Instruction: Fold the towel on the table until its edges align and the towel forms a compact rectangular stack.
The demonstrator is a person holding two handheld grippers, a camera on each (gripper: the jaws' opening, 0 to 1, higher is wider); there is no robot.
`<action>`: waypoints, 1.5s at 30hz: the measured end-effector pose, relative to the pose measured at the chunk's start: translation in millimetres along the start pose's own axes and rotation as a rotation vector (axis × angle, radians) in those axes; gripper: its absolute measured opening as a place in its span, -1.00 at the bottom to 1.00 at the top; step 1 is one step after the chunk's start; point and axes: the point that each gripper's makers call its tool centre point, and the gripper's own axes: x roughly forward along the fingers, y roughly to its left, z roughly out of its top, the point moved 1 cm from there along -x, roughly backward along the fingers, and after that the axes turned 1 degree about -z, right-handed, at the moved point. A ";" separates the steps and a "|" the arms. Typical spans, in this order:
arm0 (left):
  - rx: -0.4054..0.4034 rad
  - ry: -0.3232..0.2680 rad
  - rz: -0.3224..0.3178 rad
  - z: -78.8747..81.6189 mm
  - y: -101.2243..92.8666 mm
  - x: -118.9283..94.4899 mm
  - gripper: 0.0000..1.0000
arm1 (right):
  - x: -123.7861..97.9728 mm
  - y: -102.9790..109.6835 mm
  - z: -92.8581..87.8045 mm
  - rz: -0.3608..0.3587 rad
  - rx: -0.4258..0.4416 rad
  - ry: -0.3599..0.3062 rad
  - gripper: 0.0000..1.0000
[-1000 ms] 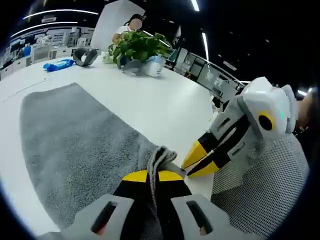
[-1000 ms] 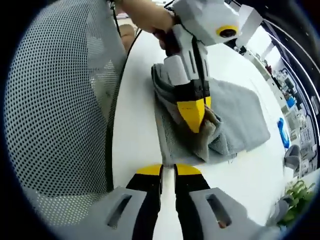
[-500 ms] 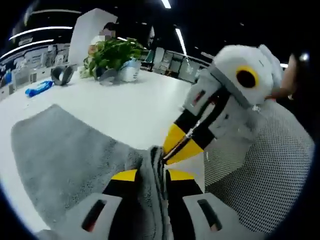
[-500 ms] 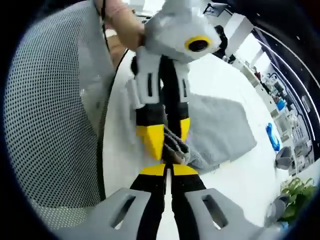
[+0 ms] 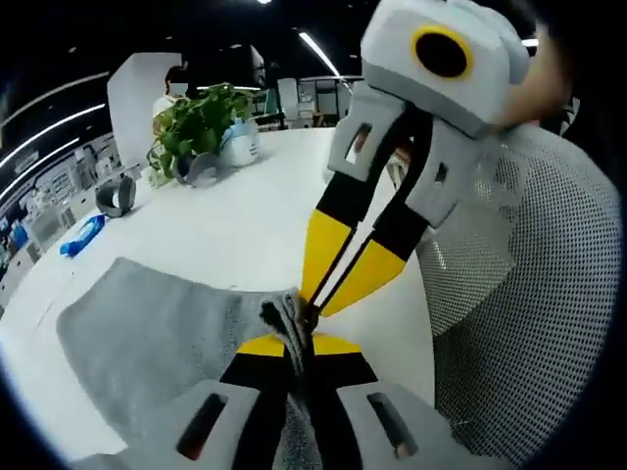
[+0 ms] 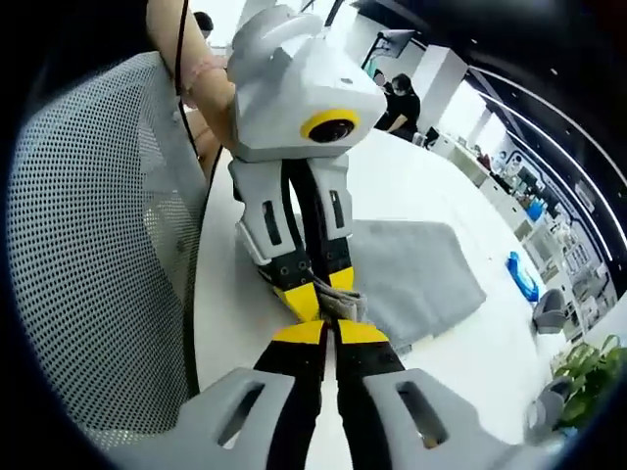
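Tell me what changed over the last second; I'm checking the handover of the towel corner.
The right gripper closed in from beside the towel until its tips meet the bunched corner held by the left gripper. The left gripper stayed shut on that corner. Whether the right now grips cloth I cannot tell. The towel's far end remains on the table.
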 end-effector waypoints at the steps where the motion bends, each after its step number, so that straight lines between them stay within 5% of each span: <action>1: -0.004 0.002 0.000 -0.7 0.9 -0.6 -0.88 | -0.2 -0.3 -0.1 -0.008 -0.008 0.008 -0.87; 5: -0.010 0.001 -0.003 -0.8 -0.2 -1.4 -0.89 | -5.6 -1.2 -4.6 0.006 -0.119 0.018 -0.64; 12: 0.151 0.046 -0.011 -1.5 -8.9 -0.8 -0.89 | 16.8 3.0 0.1 0.115 -0.390 0.061 -0.55; 17: 0.238 0.068 0.005 -3.8 -8.2 -3.5 -0.88 | 24.4 15.1 -3.1 0.244 -0.600 0.125 -0.83; 20: 0.287 0.061 0.001 -4.3 -8.1 -5.0 -0.87 | 23.8 12.4 -1.4 0.235 -0.559 0.122 -0.90; 23: 0.334 0.066 0.009 -4.0 -7.5 -9.0 -0.79 | 19.1 6.2 3.7 0.212 -0.351 0.085 -0.91; 26: 0.415 0.141 0.045 -20.4 2.0 -20.2 -0.70 | 11.6 -6.1 5.6 0.181 -0.199 0.050 -0.92; 31: 0.412 0.192 0.080 -48.6 12.0 -47.3 -0.73 | 1.5 -22.3 4.2 0.154 -0.078 0.023 -0.92; 34: 0.292 0.114 0.118 -47.0 18.7 -67.3 -0.76 | -0.2 -22.5 1.8 0.164 -0.041 0.015 -0.92; 45: 0.246 0.098 0.132 -56.8 22.8 -80.4 -0.74 | -0.4 -25.6 -2.2 0.160 0.126 -0.001 -0.92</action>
